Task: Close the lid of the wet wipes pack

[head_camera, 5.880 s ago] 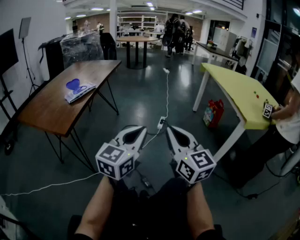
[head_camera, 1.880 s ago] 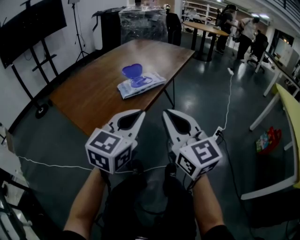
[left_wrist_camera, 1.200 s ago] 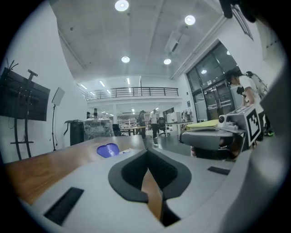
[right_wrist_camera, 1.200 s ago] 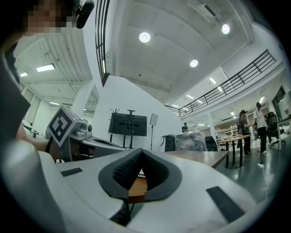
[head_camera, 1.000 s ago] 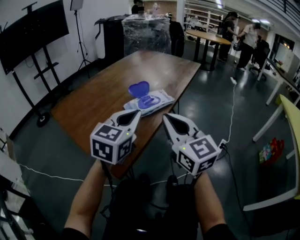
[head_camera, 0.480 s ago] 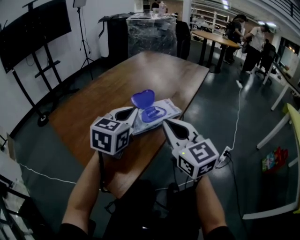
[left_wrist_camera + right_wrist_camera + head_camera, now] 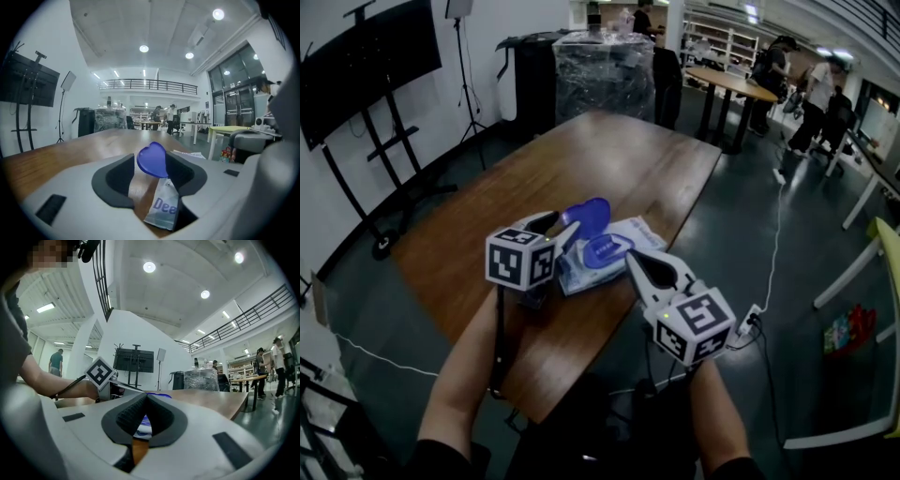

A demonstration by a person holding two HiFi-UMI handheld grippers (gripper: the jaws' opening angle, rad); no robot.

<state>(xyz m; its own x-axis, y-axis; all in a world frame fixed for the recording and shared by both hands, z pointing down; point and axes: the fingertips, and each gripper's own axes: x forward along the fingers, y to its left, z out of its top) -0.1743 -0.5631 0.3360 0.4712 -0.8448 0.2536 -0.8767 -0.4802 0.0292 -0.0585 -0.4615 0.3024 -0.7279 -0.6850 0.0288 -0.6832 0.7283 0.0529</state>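
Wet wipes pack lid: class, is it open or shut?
Open. The blue lid stands raised off the pack, leaving the blue-rimmed opening beneath it uncovered.

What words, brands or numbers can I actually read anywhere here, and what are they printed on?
"Dee": blue letters on the wet wipes pack, seen in the left gripper view; the rest of the word is hidden.
Other print on the pack, in the head view: too small and blurred to read.
Marker cubes: black-and-white square patterns only, no letters or numbers.
Nothing else here carries readable text.
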